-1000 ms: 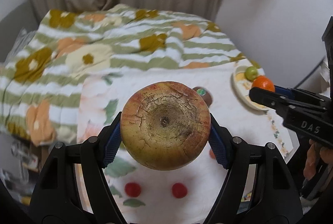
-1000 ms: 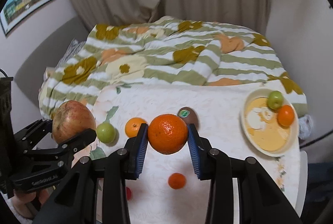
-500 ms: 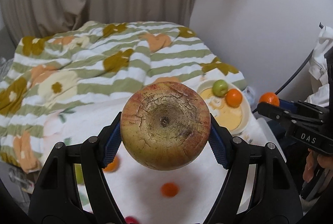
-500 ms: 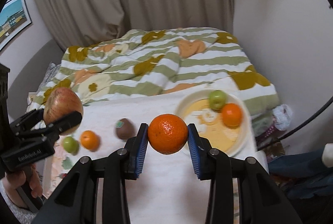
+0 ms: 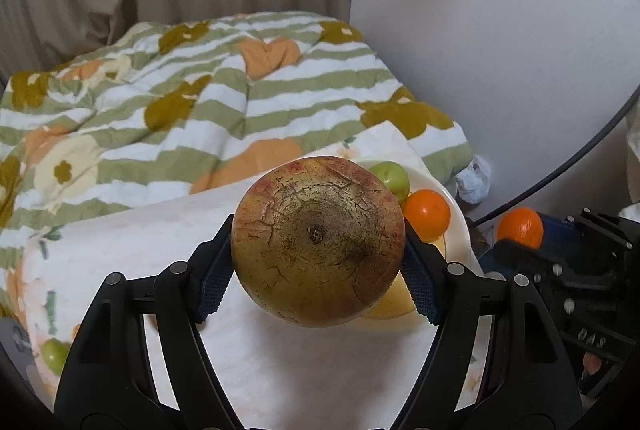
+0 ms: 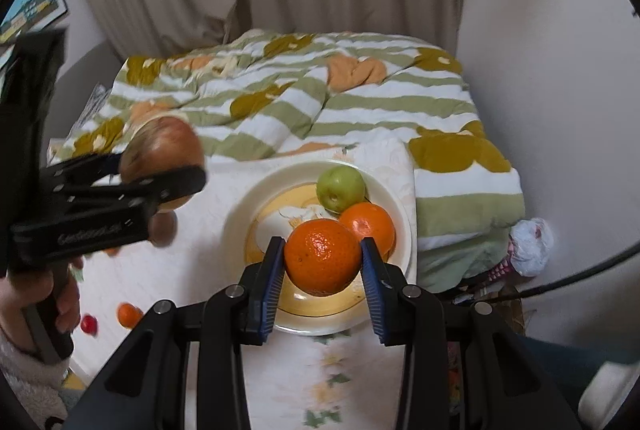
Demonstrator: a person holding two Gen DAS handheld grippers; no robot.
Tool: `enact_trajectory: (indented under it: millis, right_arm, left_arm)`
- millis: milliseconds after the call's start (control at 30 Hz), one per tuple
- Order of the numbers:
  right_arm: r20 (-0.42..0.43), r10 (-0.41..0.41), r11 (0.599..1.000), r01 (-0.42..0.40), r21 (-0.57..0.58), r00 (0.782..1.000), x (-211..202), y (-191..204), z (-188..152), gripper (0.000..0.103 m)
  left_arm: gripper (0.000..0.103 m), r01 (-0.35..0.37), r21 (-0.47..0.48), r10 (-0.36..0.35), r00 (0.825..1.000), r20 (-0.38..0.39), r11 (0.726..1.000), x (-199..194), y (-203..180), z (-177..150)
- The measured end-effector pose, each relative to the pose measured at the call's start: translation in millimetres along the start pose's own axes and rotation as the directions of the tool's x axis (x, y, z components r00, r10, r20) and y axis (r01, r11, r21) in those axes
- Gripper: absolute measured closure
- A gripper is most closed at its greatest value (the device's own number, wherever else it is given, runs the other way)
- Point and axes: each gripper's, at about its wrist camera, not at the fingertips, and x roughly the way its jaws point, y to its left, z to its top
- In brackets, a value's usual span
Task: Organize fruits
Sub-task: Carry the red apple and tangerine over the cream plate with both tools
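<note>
The left gripper (image 5: pixel 318 262) clamped a large apple (image 5: pixel 318 242) above the bench (image 5: pixel 120 242). The right gripper (image 6: pixel 322 272) gripped an orange (image 6: pixel 322 256) over the plate (image 6: pixel 240 218), where a green fruit (image 6: pixel 341 188) and another orange (image 6: pixel 370 222) sat at its far side.

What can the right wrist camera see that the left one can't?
Only the right: a framed picture, a brown fruit and a tiny red one on the table. Only the left: the apple's cracked underside. Both: the apple in the left gripper, the orange in the right gripper, the plate.
</note>
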Motion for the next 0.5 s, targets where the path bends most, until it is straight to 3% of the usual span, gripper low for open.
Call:
enact_trajectory:
  millis: [167, 500]
  right_arm:
    - [-0.047, 0.034, 0.999, -0.034, 0.018, 0.998, 21, -19, -7, 0.068]
    - [-0.086, 0.032, 0.993, -0.022, 0.114, 0.996, 42, -33, -20, 0.068]
  left_arm:
    - [0.021, 0.009, 0.027, -0.008, 0.998, -0.058, 1.000, 39, -13, 4]
    - [0.021, 0.026, 0.157, -0.002, 0.988, -0.153, 0.987, 96, -27, 6]
